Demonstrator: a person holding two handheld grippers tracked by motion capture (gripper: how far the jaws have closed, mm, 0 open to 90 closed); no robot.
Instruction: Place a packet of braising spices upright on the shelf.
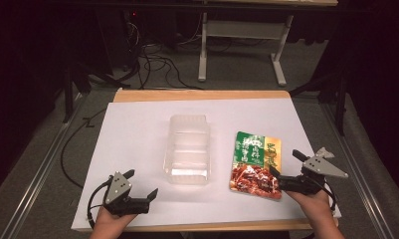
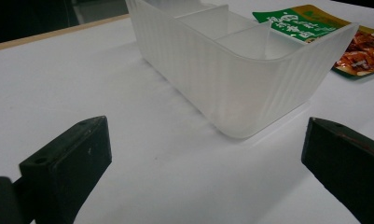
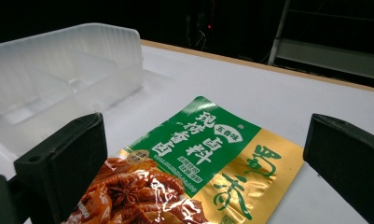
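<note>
Here, right gripper (image 1: 286,167) at lower right of the high view, jaws wide, straddling the seasoning packet's (image 1: 256,164) near edge, likely lining up a pick. Packet flat beside divided clear plastic tray (image 1: 188,149). Left gripper (image 1: 140,184) lower left, wide, holding nothing.

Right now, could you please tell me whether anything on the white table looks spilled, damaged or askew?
Nothing stands out. The clear ribbed plastic tray with dividers stands upright and empty, and the green and gold sauce packet lies flat and sealed beside it, between the open right gripper's jaws.
</note>
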